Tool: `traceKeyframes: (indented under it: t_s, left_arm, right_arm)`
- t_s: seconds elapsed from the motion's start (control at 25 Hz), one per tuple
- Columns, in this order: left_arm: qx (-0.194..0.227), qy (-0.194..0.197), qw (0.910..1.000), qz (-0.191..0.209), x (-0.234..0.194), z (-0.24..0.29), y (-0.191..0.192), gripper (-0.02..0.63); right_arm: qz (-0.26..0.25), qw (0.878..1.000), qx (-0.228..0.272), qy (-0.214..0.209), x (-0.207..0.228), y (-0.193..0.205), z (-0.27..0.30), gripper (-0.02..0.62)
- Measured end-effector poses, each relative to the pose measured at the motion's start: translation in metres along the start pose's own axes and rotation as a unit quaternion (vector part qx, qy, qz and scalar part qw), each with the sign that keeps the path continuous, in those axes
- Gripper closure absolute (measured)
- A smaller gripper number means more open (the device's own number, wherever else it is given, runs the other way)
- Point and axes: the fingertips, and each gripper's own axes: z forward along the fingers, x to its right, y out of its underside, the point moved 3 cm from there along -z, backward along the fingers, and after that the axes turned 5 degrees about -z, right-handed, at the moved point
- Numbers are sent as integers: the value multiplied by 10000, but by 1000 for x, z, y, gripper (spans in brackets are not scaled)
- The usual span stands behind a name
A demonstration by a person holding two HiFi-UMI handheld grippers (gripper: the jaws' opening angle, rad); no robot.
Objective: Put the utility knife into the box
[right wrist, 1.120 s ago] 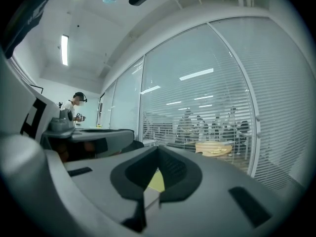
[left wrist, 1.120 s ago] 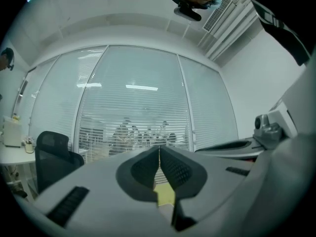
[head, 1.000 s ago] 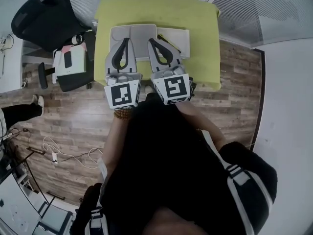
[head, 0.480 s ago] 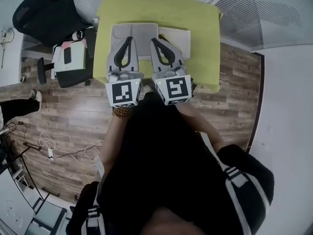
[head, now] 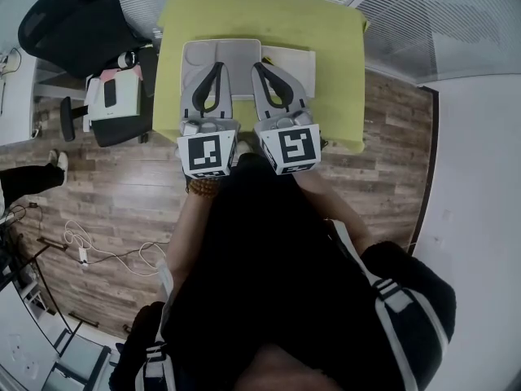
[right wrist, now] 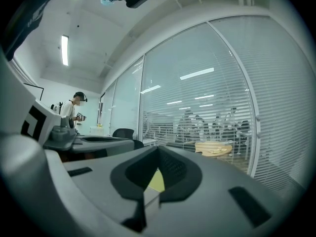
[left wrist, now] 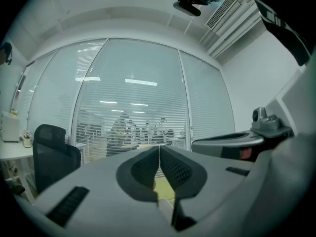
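In the head view a yellow-green table [head: 244, 15] carries a flat grey box [head: 240, 54] and, to its right, a white flat piece [head: 299, 59]. I cannot make out the utility knife; the right gripper covers part of the white piece. My left gripper [head: 217, 66] is shut and points level over the grey box. My right gripper [head: 259, 66] is shut beside it, over the box's right edge. In the left gripper view the left gripper [left wrist: 159, 149] holds nothing, its jaws meeting. The right gripper [right wrist: 158, 152] is likewise empty in its own view.
A black office chair [head: 77, 31] and a low stand with white items [head: 114, 100] are left of the table. Cables [head: 106, 255] lie on the wooden floor. A person [right wrist: 74, 112] stands far off. Glass walls with blinds [left wrist: 133, 107] lie beyond the table.
The head view has shifted slightly. Both grippers stay shut and in about the same place over the table's near side.
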Motion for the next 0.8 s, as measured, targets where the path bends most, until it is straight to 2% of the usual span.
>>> traceKeyframes:
  t_s: [0.8]
  left_arm:
    - [-193,16,9998,-43,11,4,14,591]
  right_arm:
    - [-13,9999,8,-149,7,4,-5,595]
